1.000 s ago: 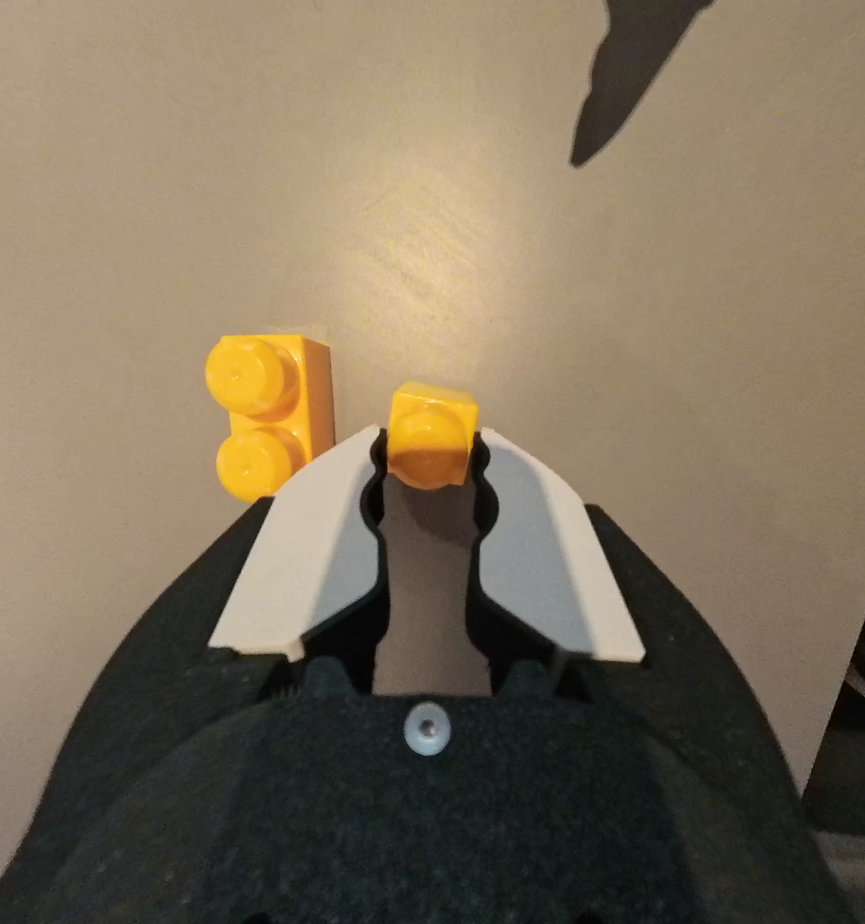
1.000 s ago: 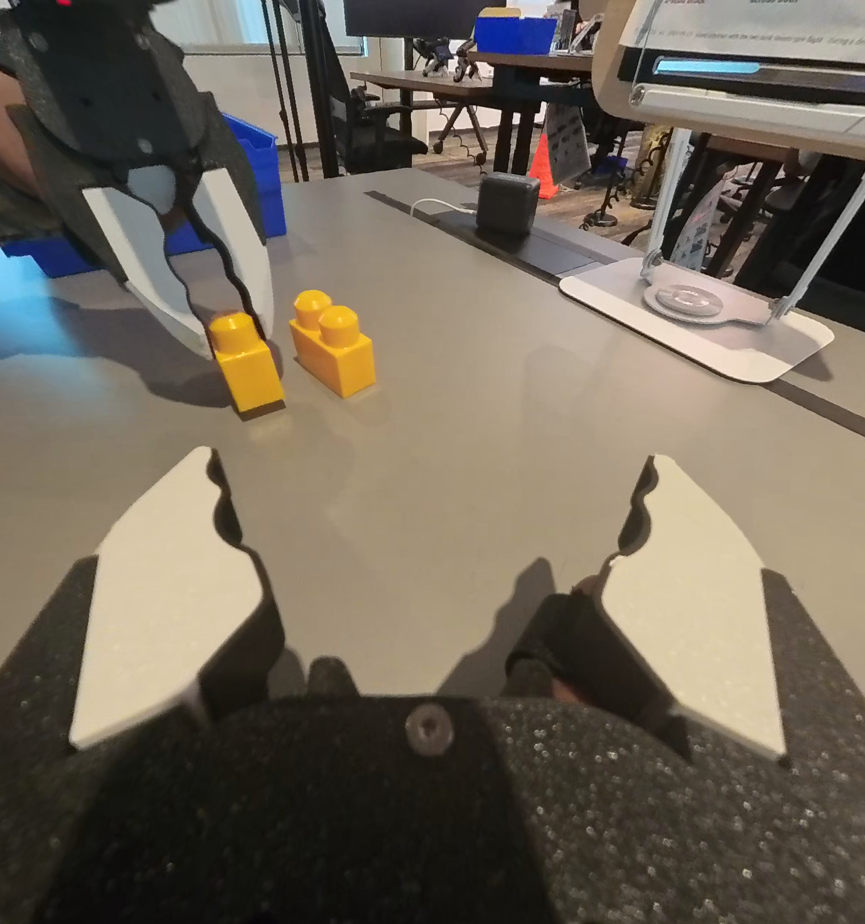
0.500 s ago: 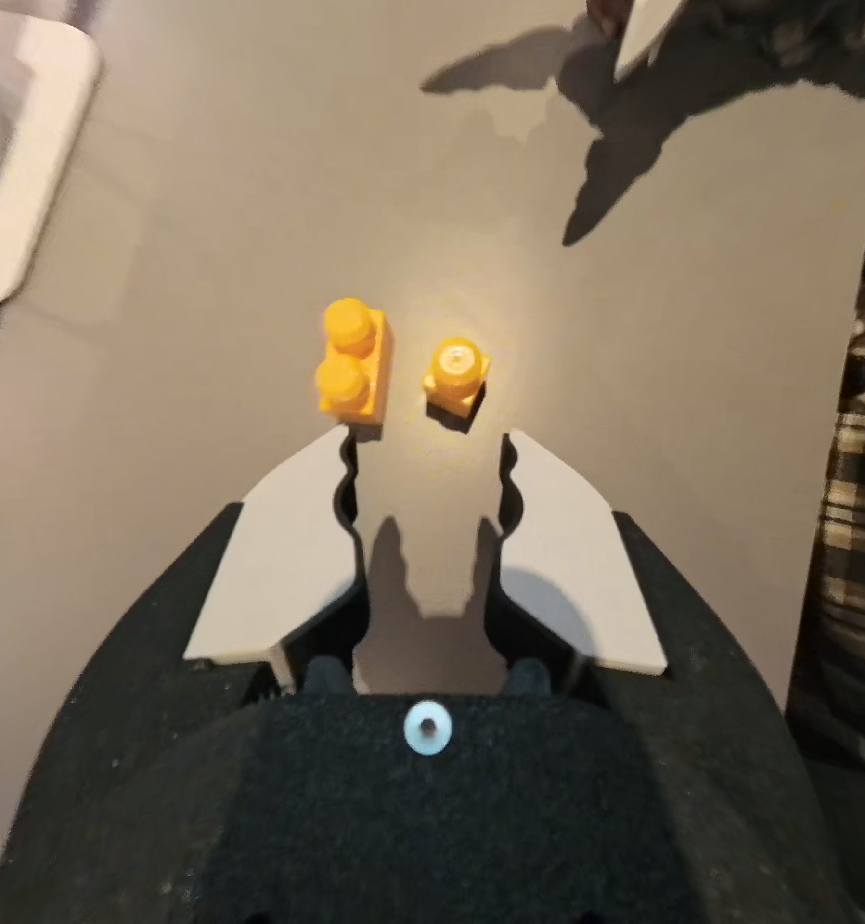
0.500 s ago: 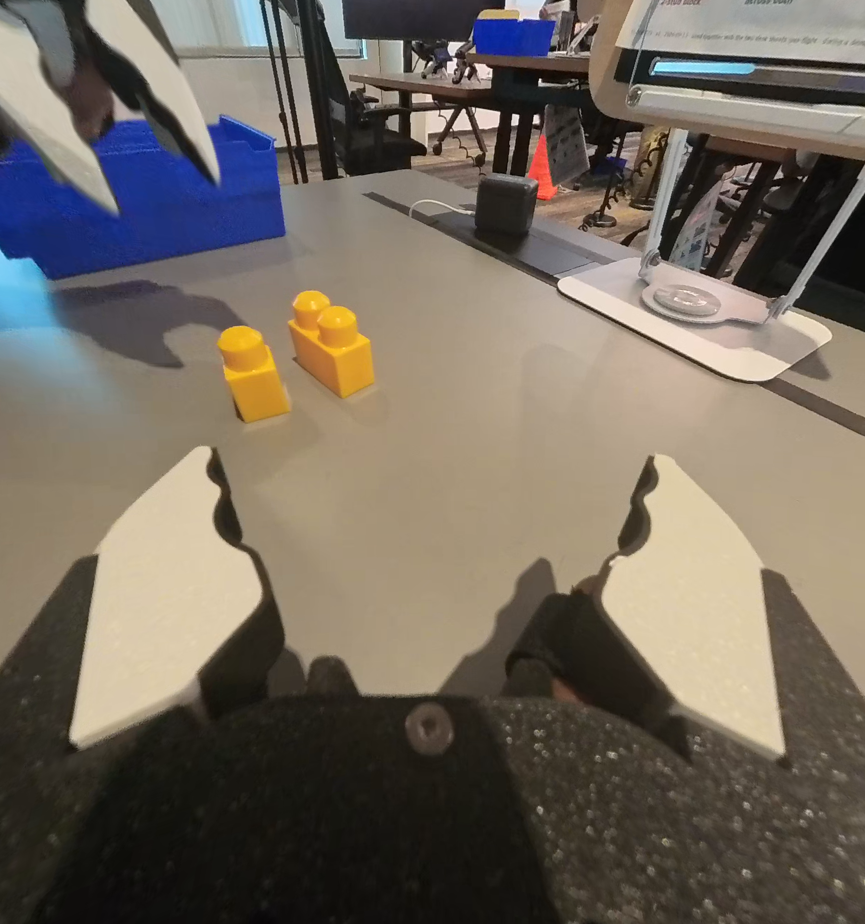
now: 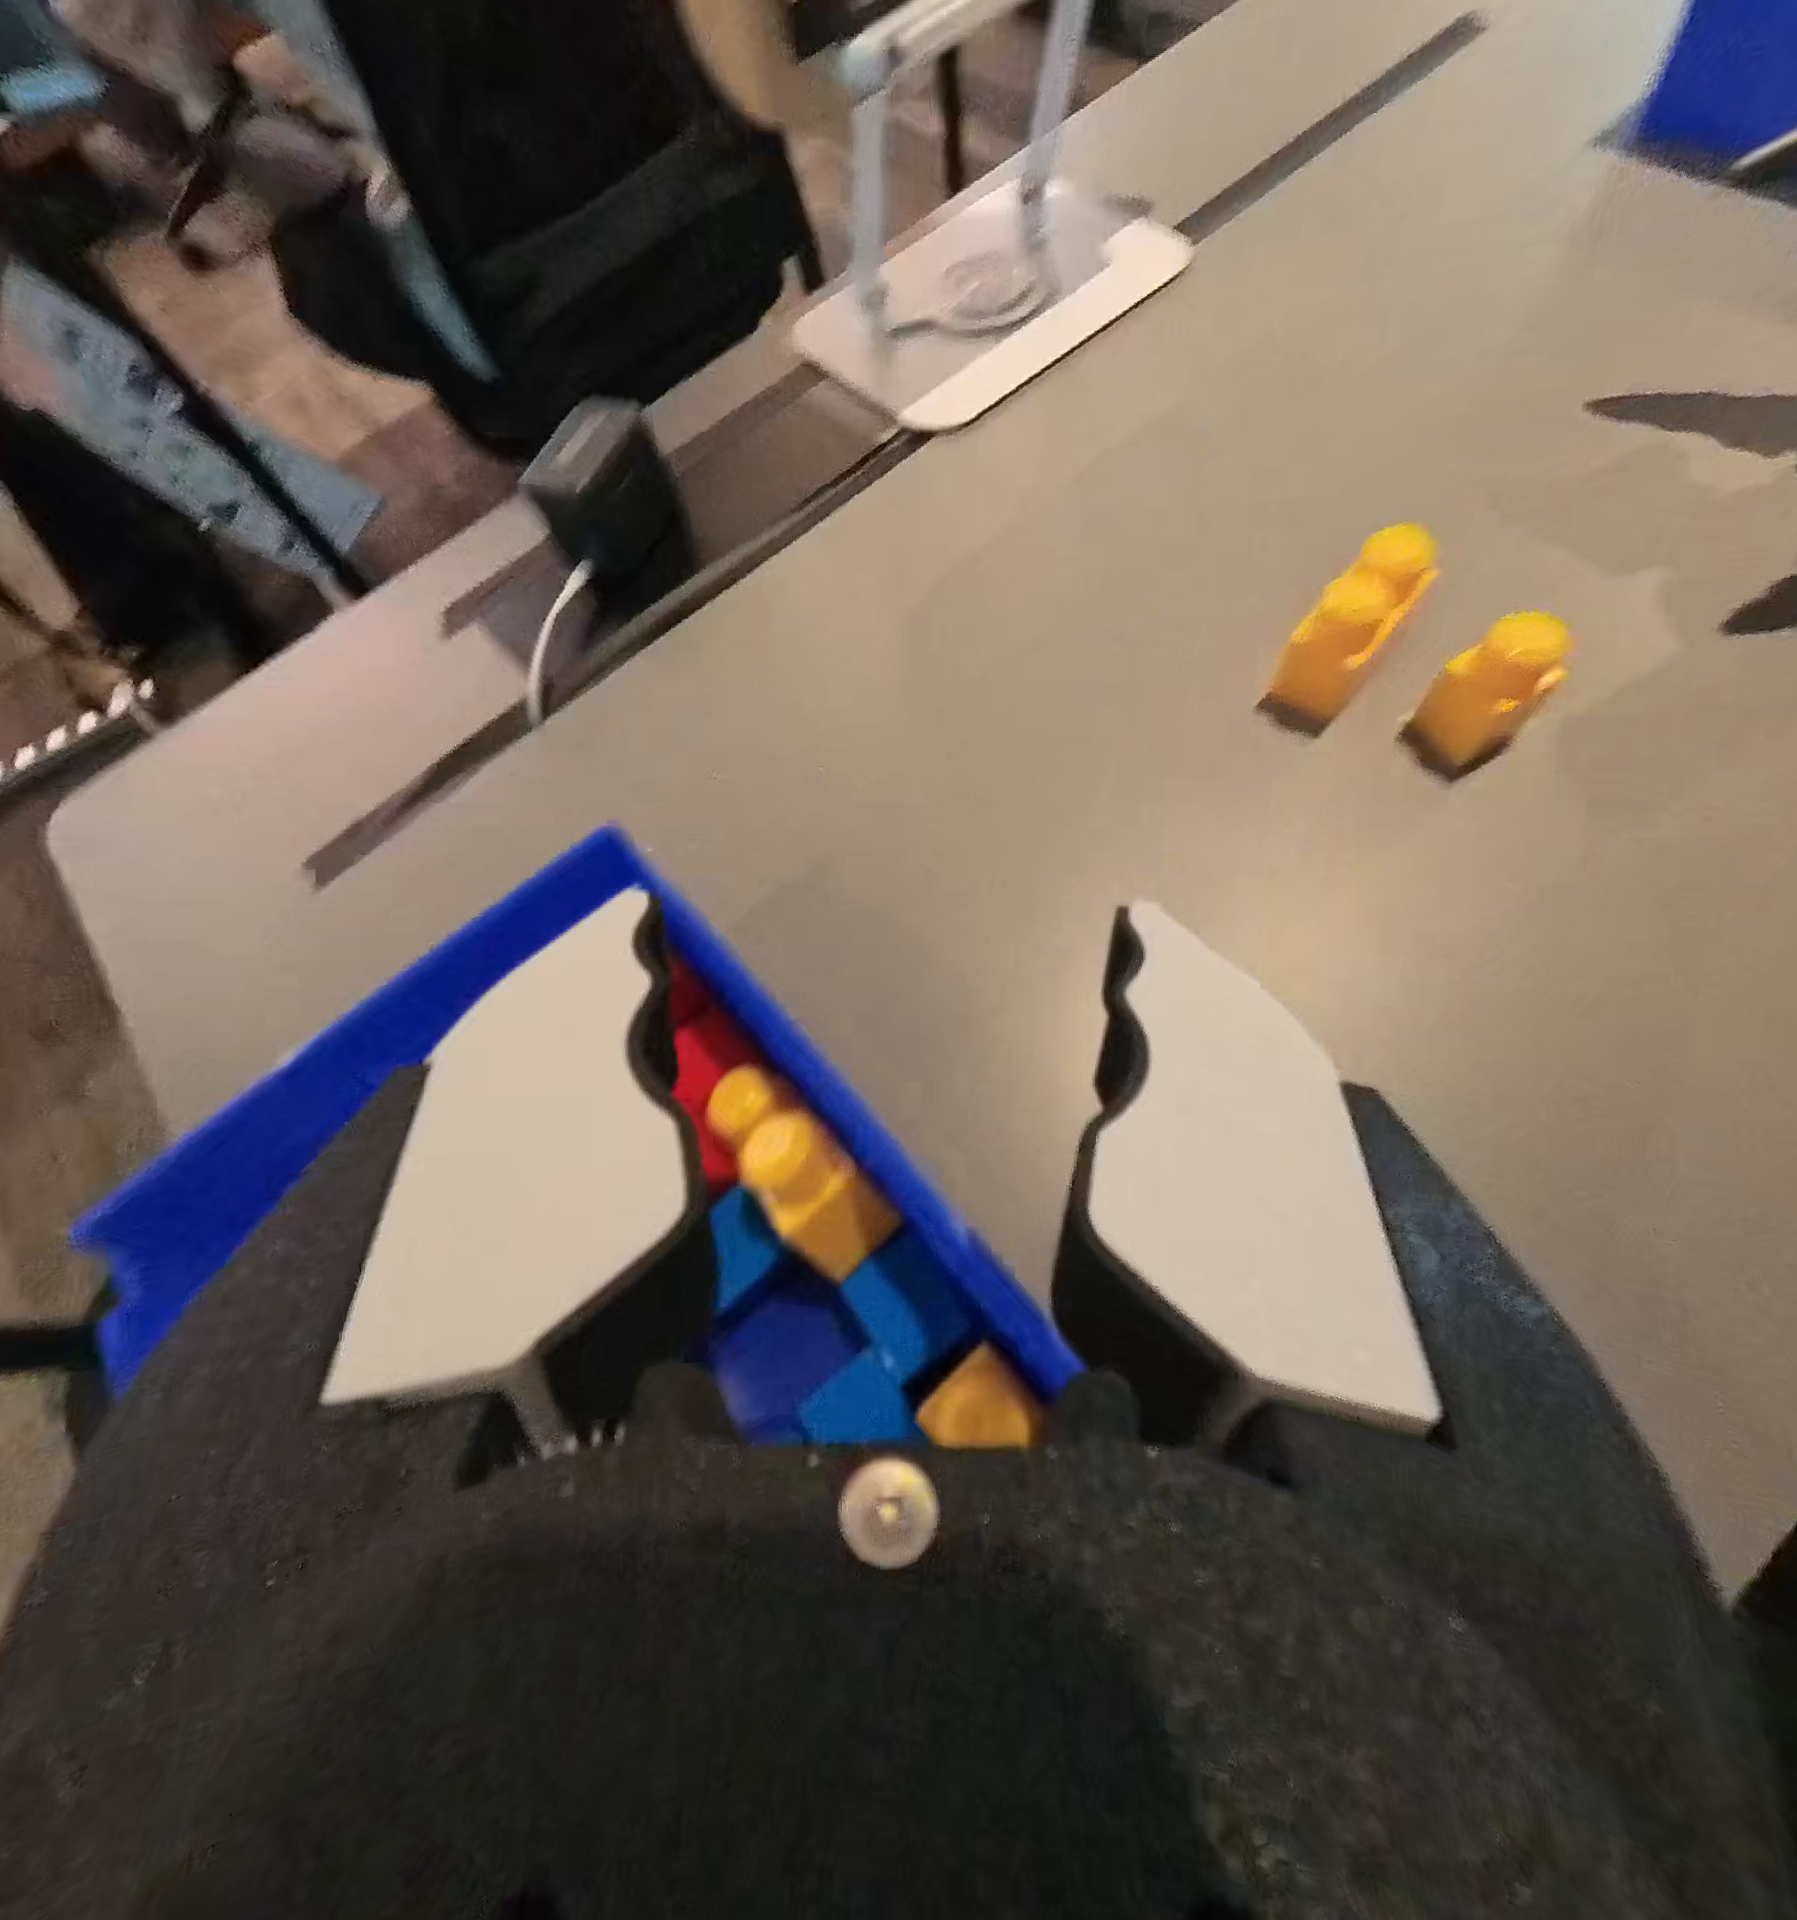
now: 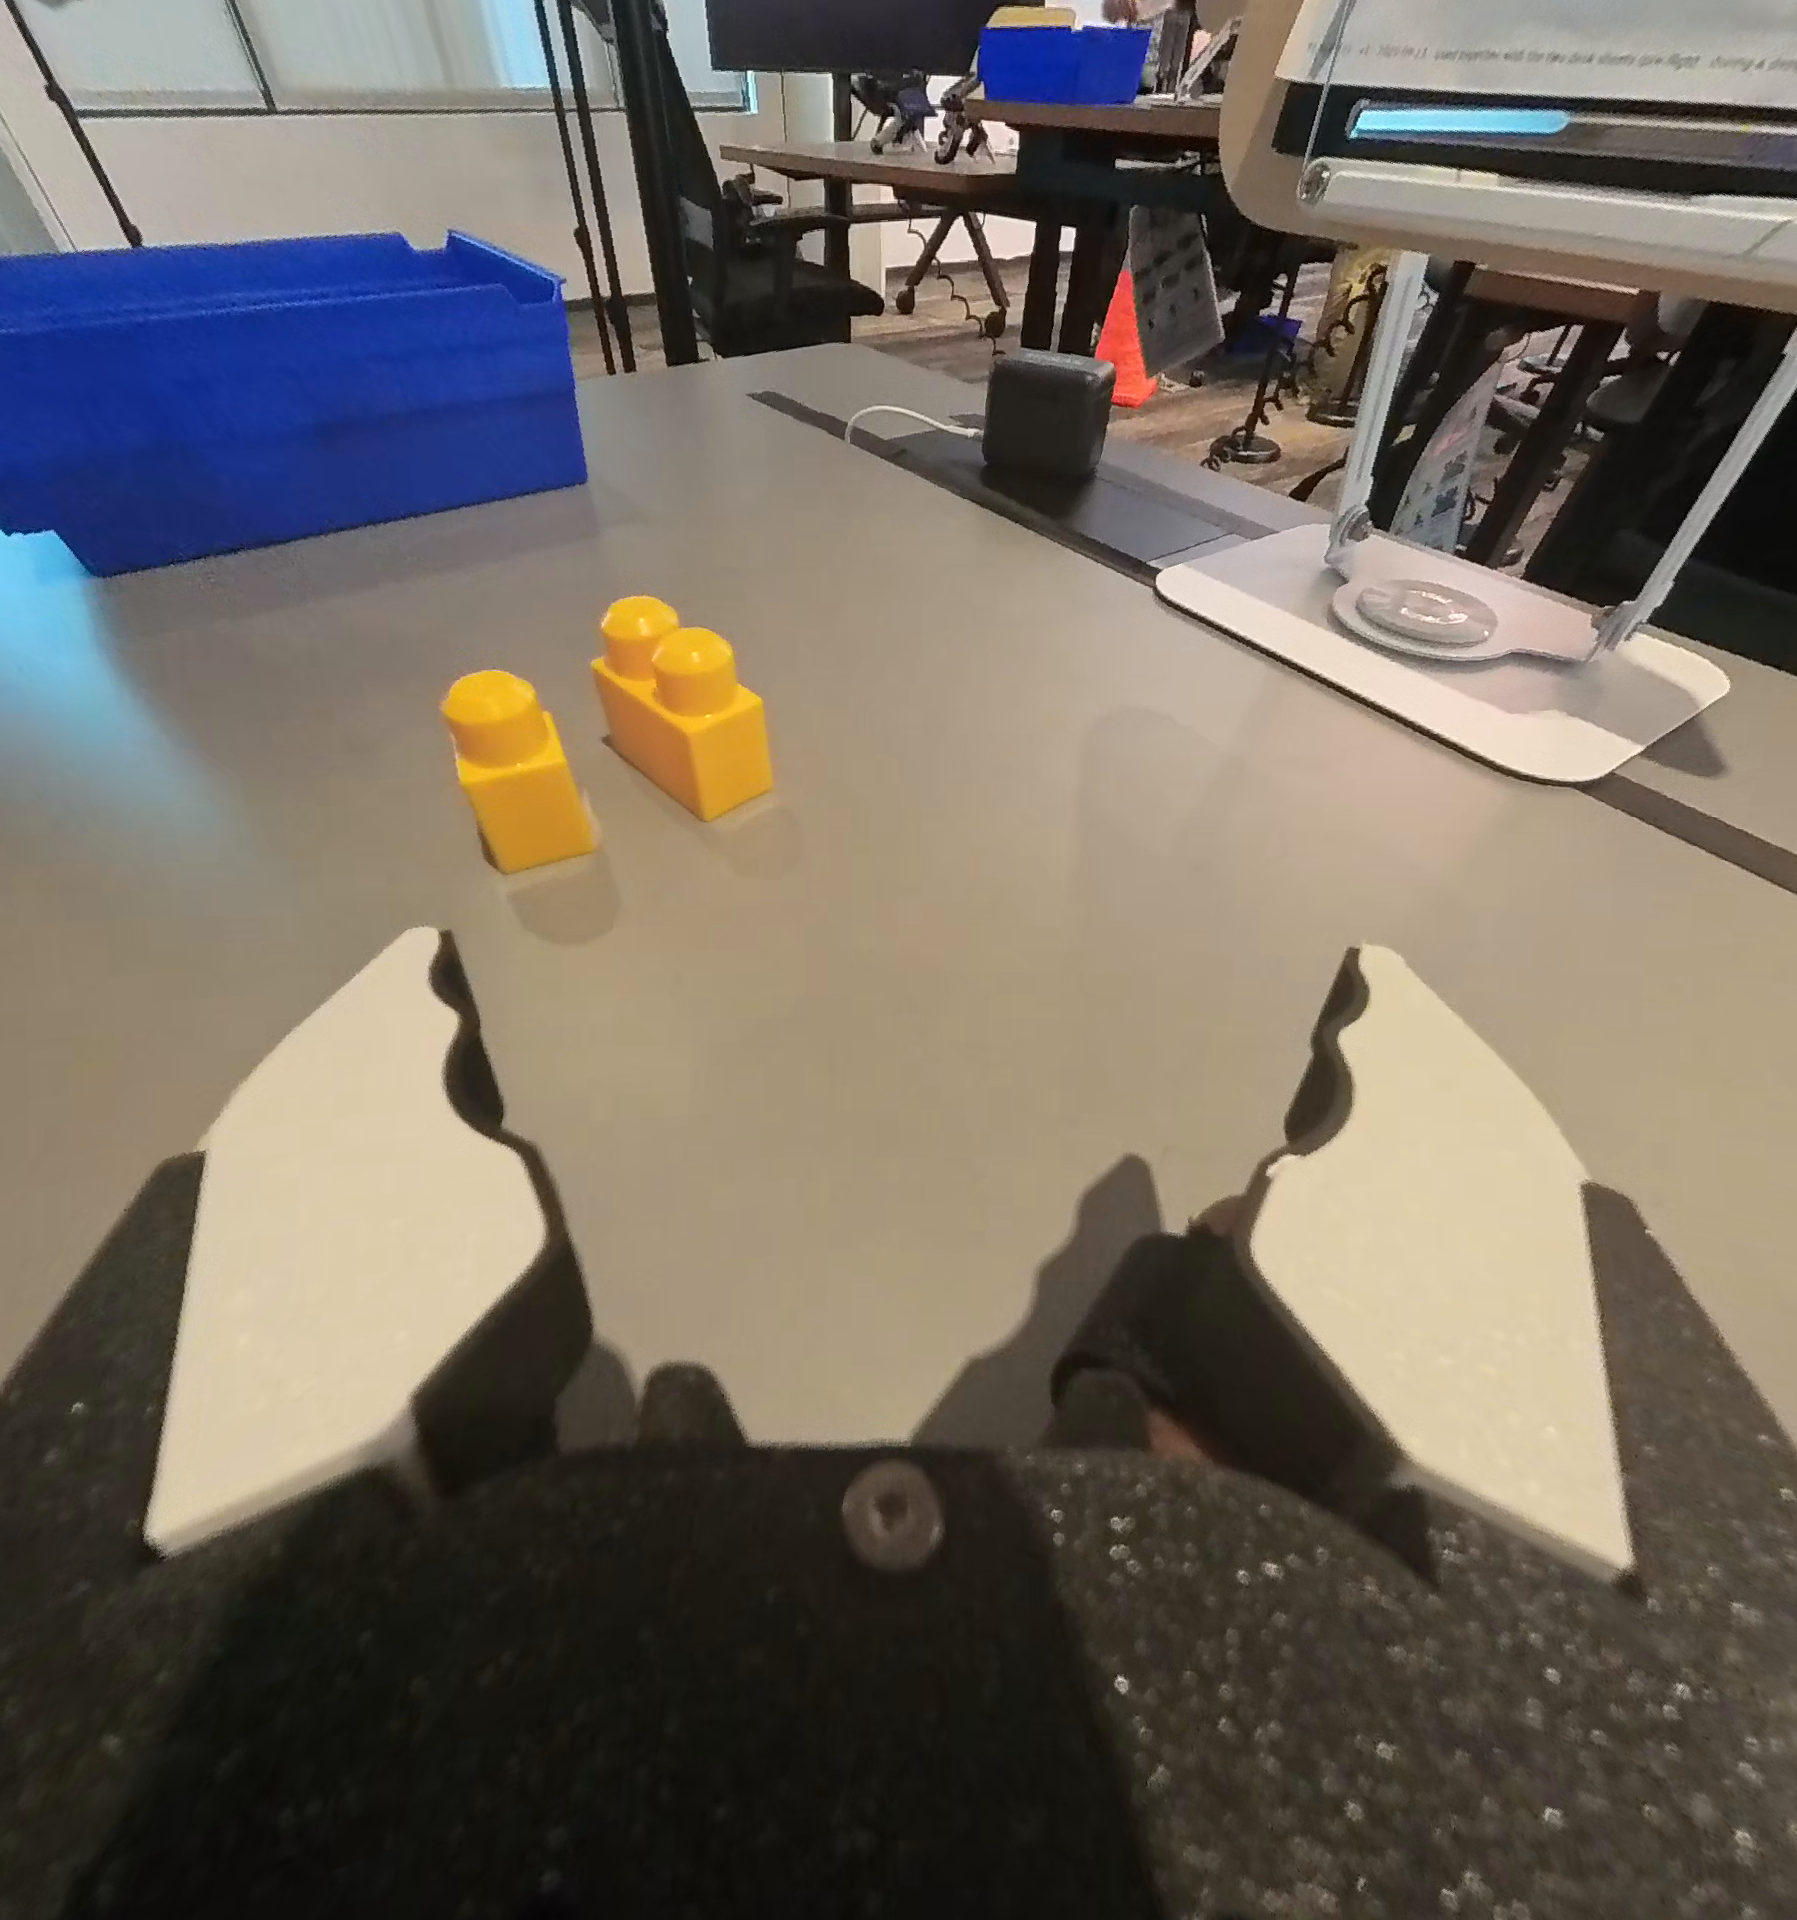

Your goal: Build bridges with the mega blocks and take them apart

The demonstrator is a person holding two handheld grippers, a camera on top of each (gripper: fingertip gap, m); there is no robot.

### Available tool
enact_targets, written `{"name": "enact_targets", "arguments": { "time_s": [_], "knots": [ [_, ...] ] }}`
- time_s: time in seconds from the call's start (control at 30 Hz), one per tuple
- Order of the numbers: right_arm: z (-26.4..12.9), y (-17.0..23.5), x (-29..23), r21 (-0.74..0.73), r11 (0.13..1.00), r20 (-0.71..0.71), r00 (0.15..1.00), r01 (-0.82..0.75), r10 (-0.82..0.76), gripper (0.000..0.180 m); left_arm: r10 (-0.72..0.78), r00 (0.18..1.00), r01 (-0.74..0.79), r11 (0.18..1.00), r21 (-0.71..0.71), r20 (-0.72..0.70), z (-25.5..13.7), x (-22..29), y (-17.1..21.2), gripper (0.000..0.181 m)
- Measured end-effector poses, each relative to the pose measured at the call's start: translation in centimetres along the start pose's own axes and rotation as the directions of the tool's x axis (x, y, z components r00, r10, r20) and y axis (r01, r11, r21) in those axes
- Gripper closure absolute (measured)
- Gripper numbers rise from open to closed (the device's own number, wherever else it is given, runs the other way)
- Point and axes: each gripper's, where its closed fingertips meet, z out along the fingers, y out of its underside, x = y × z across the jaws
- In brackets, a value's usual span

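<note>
A yellow one-stud block (image 6: 520,774) and a yellow two-stud block (image 6: 684,717) stand side by side, a small gap apart, on the grey table (image 6: 977,883). They also show in the left wrist view, the one-stud block (image 5: 1488,694) to the right of the two-stud block (image 5: 1353,632). My left gripper (image 5: 883,920) is open and empty, hovering over the blue bin (image 5: 520,925) that holds red, blue and yellow blocks (image 5: 806,1184). My right gripper (image 6: 899,956) is open and empty, low over the table, short of the two blocks.
The blue bin (image 6: 260,405) stands at the table's far left in the right wrist view. A black charger (image 6: 1048,416) with a white cable sits on a dark strip. A white stand base (image 6: 1445,665) lies at the right. Chairs and desks stand beyond.
My left gripper let go of the one-stud block, lifted away, opened wider and swung over the blue bin. The right gripper has not moved.
</note>
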Motion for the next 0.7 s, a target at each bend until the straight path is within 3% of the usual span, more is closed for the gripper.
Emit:
{"name": "enact_targets", "arguments": {
  "time_s": [0.13,0.33,0.57,0.7],
  "knots": [
    [0.1,0.0,-0.2,-0.004,1.0,0.007,1.0,0.0,0.0,0.033,-0.084,0.995,0.087,0.995,-0.043,0.062,-2.0,-3.0,4.5,0.108],
    [0.2,0.0,-0.4,-0.003,1.0,0.015,1.0,0.001,-0.001,0.033,-0.102,0.993,0.109,0.98,-0.166,0.053,-1.9,-4.4,10.2,0.115],
    [0.4,0.1,-0.5,-0.008,1.0,0.02,1.0,0.003,-0.003,0.033,-0.003,0.999,-0.015,0.918,-0.396,-0.046,-0.3,-5.4,14.6,0.122],
    [0.6,-0.1,-0.8,0.005,1.0,0.036,0.999,-0.004,0.004,0.033,0.051,0.988,-0.111,0.891,-0.439,-0.147,0.9,-5.7,15.4,0.124]
  ]
}}
